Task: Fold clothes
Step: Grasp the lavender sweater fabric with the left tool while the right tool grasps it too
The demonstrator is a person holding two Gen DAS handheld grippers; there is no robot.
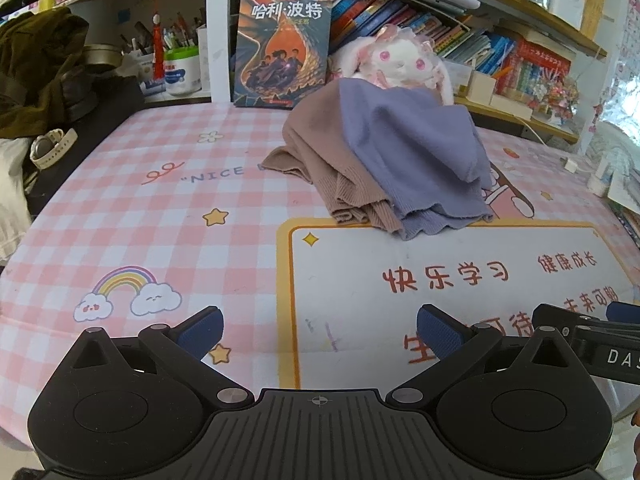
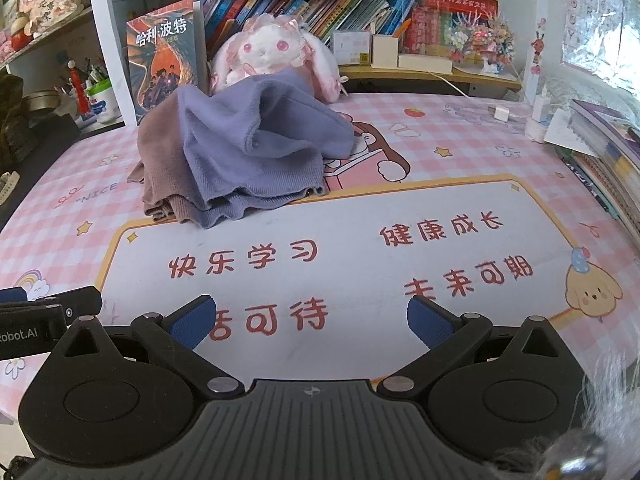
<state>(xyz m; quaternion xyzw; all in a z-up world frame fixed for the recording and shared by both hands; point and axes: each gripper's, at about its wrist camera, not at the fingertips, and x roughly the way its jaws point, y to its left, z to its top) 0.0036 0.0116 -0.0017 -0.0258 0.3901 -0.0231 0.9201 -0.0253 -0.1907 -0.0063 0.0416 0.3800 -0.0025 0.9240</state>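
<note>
Left gripper (image 1: 320, 332) and right gripper (image 2: 312, 320) hover side by side, jaws spread wide, empty.

Purple garment (image 2: 256, 148): soft matt knit, finely ribbed at hem. Brown garment (image 1: 320, 160): matt ribbed knit. Desk mat (image 2: 440, 168): smooth printed surface, faint sheen. Plush rabbit (image 2: 272, 52): fluffy pile. Gripper pads (image 1: 438, 336): blue, textured; bodies matt black plastic.

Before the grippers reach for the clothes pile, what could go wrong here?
1. The purple garment lies on top of the brown garment, so one pinch may lift both together.
2. The pile leans against the plush rabbit, with a book standing beside it; pulling the clothes may topple them.
3. Both the left gripper and right gripper are open and close together, so they may collide.
</note>
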